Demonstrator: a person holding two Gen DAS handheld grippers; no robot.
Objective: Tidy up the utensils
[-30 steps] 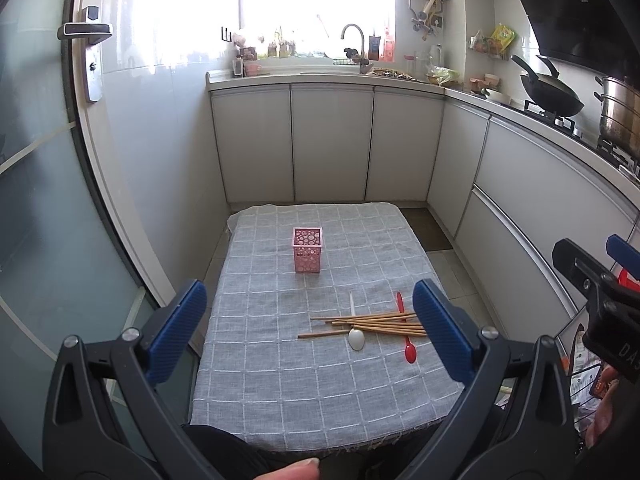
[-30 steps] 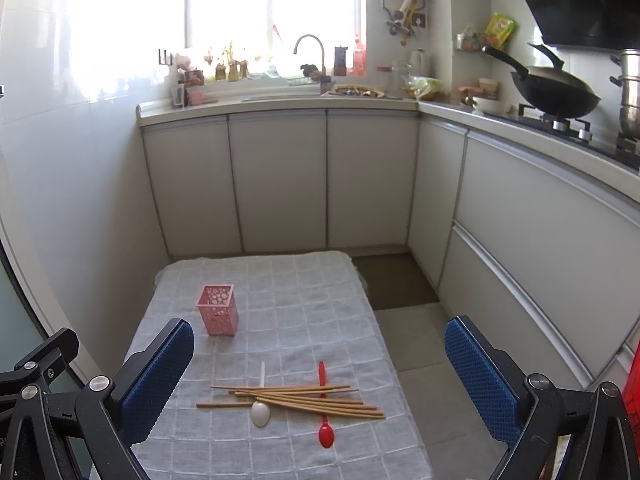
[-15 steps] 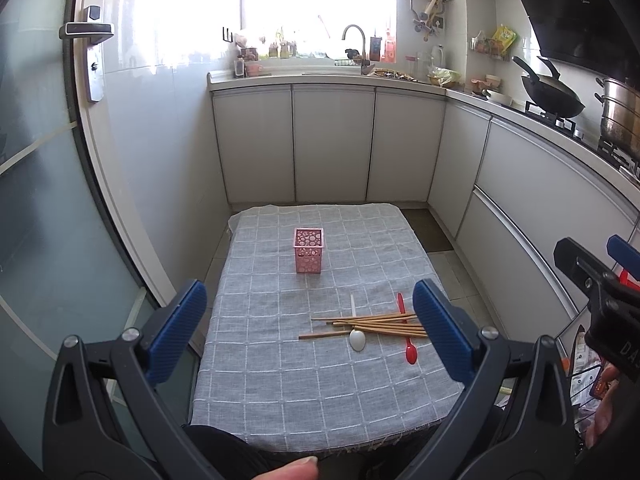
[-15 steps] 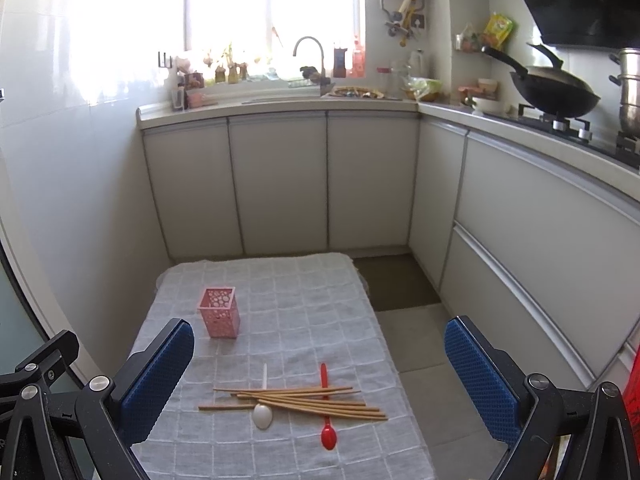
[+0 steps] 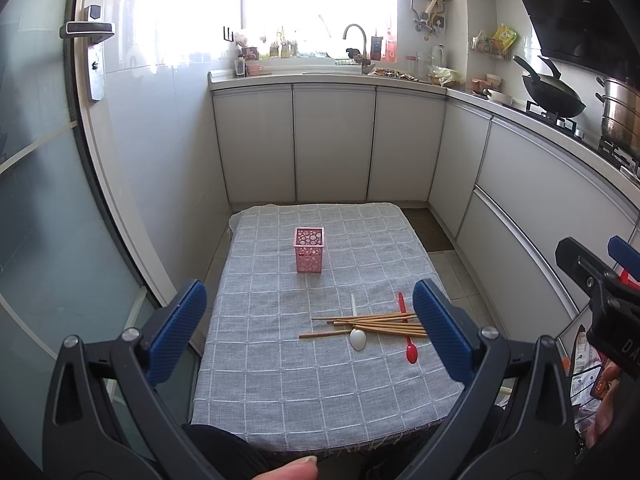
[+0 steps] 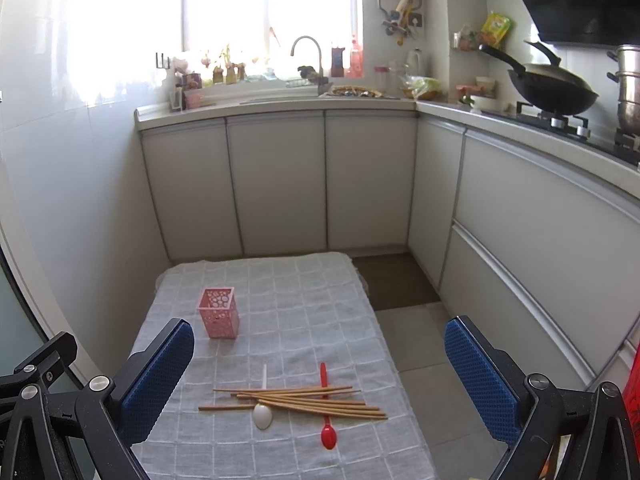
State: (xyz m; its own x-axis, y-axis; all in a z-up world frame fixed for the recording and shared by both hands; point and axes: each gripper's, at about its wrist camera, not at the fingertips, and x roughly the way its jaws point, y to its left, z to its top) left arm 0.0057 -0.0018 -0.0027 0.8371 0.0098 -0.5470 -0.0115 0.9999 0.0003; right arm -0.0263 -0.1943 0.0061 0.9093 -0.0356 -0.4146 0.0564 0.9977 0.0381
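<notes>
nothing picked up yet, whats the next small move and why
Probably lower the right gripper toward the wooden chopsticks. Both grippers are open and hold nothing, the pink holder stands upright with nothing visible in it, and the chopsticks lie across the handles of the white spoon and red spoon, so they likely need to come off first. The left gripper can wait.

A narrow kitchen with pale cabinets (image 6: pixel 276 184) running along the back and right of the frame. A bright window (image 6: pixel 268 8) sits at the top centre above a tap (image 6: pixel 306 50). A black wok (image 6: pixel 552 90) stands on the stove, upper right. A frosted glass door (image 5: pixel 36 208) fills the left; the floor (image 6: pixel 416 332) is grey tile.
</notes>
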